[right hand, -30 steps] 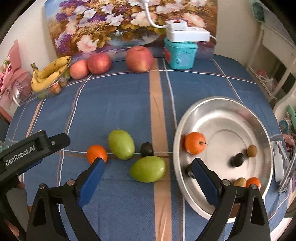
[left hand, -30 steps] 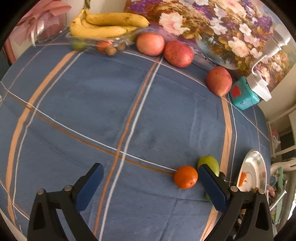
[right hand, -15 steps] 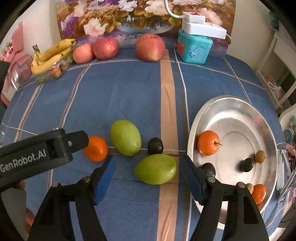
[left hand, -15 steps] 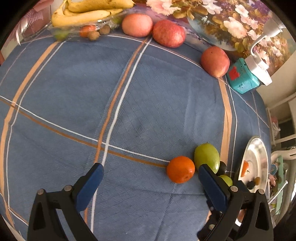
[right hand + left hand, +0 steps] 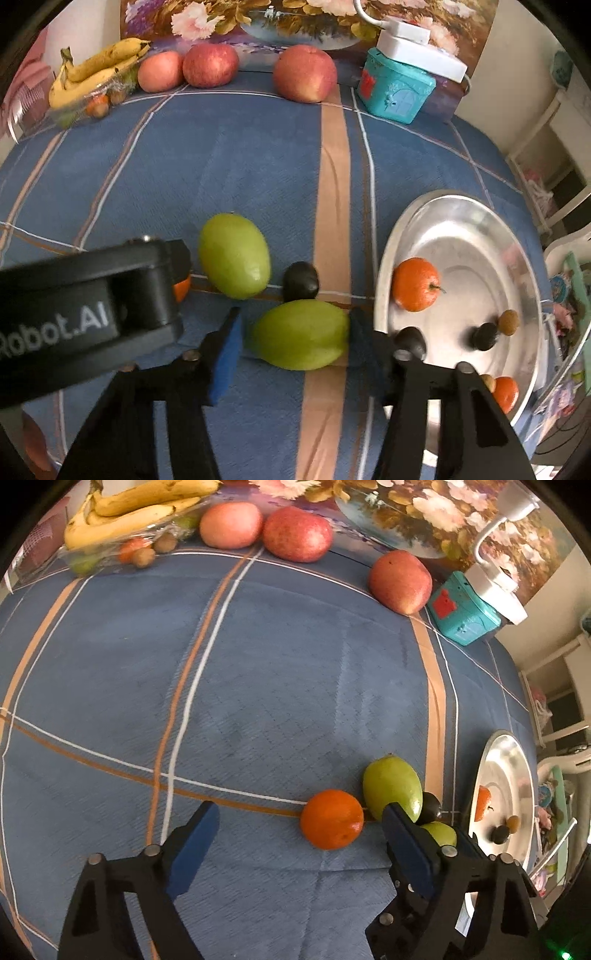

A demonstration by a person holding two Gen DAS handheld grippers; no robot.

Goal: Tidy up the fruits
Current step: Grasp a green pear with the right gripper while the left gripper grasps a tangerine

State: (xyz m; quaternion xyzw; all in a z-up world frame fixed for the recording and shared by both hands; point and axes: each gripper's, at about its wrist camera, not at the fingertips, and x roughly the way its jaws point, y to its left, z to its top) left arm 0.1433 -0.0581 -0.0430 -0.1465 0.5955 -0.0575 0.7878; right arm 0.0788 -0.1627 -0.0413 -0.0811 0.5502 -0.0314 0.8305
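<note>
An orange (image 5: 331,819) lies on the blue plaid cloth between the fingers of my left gripper (image 5: 299,812), nearer the right finger. Those jaws are closing, and neither pad touches the fruit. My right gripper (image 5: 295,332) straddles a green mango (image 5: 299,334). Its jaws are closing too: the right pad meets the mango's end and a thin gap shows at the left pad. A second green mango (image 5: 234,256) and a dark plum (image 5: 301,281) lie just behind. The left gripper's black housing (image 5: 92,306) hides most of the orange in the right wrist view.
At the right, a steel plate (image 5: 461,214) holds an orange (image 5: 416,284) and several small fruits. Along the back stand apples (image 5: 306,74), a tray of bananas (image 5: 96,70) and a teal box (image 5: 395,88). The table edge drops off on the right.
Both grippers came down closer to the cloth. The right jaws narrowed around the near green mango. The left gripper shifted so the orange sits between its fingers, which narrowed a little.
</note>
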